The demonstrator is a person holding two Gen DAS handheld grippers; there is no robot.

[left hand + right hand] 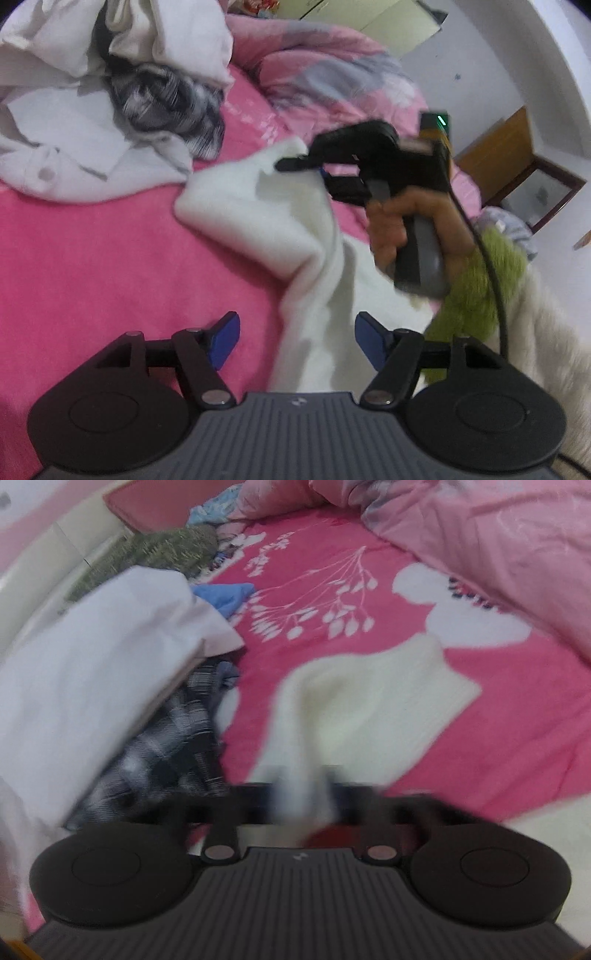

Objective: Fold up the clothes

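While my right claw (pixel 301 797) pinches a fold of the soft cream-white knitted garment (pixel 369 701), my left claw (pixel 295 341) stands spread, its two blue pads (pixel 223 341) apart with nothing pressed between them; a hanging part of that same garment (pixel 266 206) shows beyond the gap. From the left wrist I see my right hand (pixel 399 236) wrapped round the grey handle, lifting one edge of the cream cloth off the bright pink bedsheet with white leaf print (pixel 314 590), so the cloth drapes down from the jaws in a long fold. Its far edge lies flat on the sheet in the right wrist view, with a squared corner toward the right.

Open room lies on the bare pink sheet to the left of my left claw and beyond the cream cloth toward the pale pink crumpled quilt (pixel 480 546), which borders the far side. On the other side the space is hemmed by a heap: one white buttoned shirt (pixel 74 158), one black-and-white checked cloth (pixel 166 107) tucked under it, one small blue cloth (pixel 225 594), one green fuzzy piece (pixel 166 550). So I count two claws, one held garment, four loose pieces
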